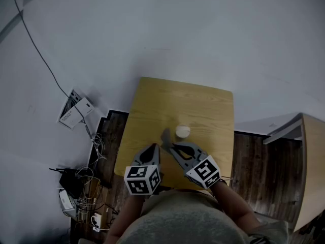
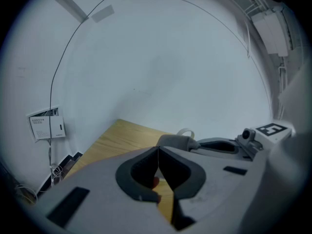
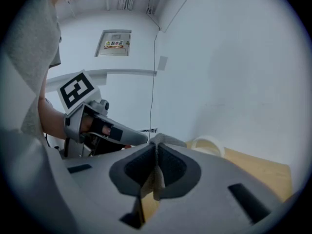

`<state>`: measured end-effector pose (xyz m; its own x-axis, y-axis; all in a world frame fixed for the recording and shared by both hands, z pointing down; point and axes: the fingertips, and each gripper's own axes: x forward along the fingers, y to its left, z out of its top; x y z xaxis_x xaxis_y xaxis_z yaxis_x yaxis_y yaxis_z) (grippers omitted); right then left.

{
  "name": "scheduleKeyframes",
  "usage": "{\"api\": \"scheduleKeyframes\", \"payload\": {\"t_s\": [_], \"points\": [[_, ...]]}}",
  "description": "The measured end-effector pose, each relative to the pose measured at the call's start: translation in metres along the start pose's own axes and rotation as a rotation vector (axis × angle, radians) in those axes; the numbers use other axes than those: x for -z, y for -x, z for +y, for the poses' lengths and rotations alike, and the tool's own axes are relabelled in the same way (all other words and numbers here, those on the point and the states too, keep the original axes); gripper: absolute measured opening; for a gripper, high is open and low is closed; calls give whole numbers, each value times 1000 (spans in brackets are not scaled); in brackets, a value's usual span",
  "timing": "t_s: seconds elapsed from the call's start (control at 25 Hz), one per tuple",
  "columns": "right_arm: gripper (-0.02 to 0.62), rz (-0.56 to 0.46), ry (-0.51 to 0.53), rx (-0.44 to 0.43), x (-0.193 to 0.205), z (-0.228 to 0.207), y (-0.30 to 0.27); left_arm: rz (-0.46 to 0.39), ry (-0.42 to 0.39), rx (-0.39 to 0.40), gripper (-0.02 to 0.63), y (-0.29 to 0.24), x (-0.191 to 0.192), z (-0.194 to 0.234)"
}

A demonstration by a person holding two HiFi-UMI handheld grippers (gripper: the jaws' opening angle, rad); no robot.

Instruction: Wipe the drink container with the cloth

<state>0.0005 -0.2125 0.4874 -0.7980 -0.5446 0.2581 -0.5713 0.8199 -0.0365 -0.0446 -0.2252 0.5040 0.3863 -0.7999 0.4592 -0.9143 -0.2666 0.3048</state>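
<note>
right gripper (image 3: 156, 147): fingers clenched on the cloth (image 3: 155, 178). Grey fabric is pinched between the pads, and a fold pokes out past the tips. left gripper (image 2: 158, 149): fingers pressed together with nothing visible between them. Its tips sit just beside the right gripper's tips, with the cloth fold directly ahead of them.

edges/room:
- Both sets of fingertips are over the near half of the table (image 1: 152, 100), inboard of the near edge.
- Beyond the fingertips the top is bare apart from the cup, out to the far edge, which ends at the white wall (image 1: 203, 34).
- The table's side edge is near, to the left of the left fingers. Past it is dark floor (image 1: 109, 136) with a tangle of cables (image 1: 84, 187).
- To the right of the right fingers there's a wider band of bare top, then the edge, then a strip of floor. Beyond that is a separate piece of wooden furniture (image 1: 311, 172), well apart from the table.

surface/room: small light wood-grain top with rounded corners. A white box (image 1: 75, 111) is mounted on the wall, off to the left beyond the left fingers, with a thin cable running up from it.

container: white cup (image 1: 183, 131) stands upright on the table just beyond the right fingertips and slightly to their right. It's close to the cloth fold, but I can't tell if they touch. The top is open and the rim is visible, but I can't make out any contents.
</note>
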Motion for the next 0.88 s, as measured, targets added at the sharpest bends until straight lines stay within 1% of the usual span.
{"api": "scheduleKeyframes", "payload": {"t_s": [0.24, 0.4, 0.6, 0.88], "points": [[12, 6, -5, 97, 9, -15, 4, -2, -2, 5, 3, 1, 0, -1], [12, 20, -23, 143, 19, -23, 4, -1, -2, 4, 3, 3, 1, 0], [12, 53, -45, 173, 35, -31, 1, 6, -5, 6, 3, 4, 4, -1], [12, 119, -83, 185, 70, -33, -4, 11, -4, -4, 3, 6, 6, 2]]}}
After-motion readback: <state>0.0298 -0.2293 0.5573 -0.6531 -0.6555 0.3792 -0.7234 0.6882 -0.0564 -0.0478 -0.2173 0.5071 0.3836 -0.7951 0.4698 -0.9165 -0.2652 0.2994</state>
